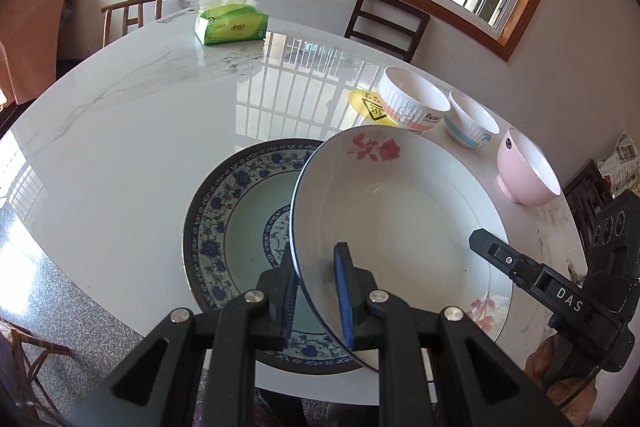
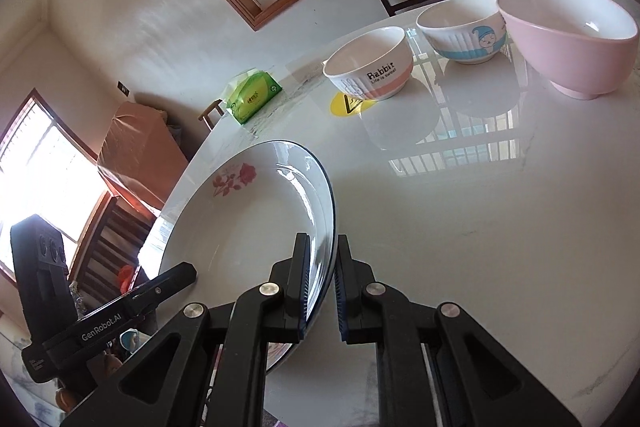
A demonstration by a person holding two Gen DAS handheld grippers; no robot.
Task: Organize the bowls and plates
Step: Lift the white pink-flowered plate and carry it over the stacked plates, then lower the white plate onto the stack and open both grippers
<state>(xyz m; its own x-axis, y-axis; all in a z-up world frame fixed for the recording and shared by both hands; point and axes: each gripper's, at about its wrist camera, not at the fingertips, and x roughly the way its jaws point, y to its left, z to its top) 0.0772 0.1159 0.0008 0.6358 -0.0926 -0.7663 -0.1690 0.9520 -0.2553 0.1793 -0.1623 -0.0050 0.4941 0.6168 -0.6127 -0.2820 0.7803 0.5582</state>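
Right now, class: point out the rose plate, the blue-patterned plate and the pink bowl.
rose plate (image 1: 400, 211), left wrist view, on its bare white centre.
blue-patterned plate (image 1: 210, 223), left wrist view, on its floral rim.
pink bowl (image 2: 576, 55), right wrist view, on its outer wall.

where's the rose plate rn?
The rose plate is held off the table, tilted, clamped at opposite rims by the left gripper and right gripper, partly over the blue-patterned plate, short of the three bowls.
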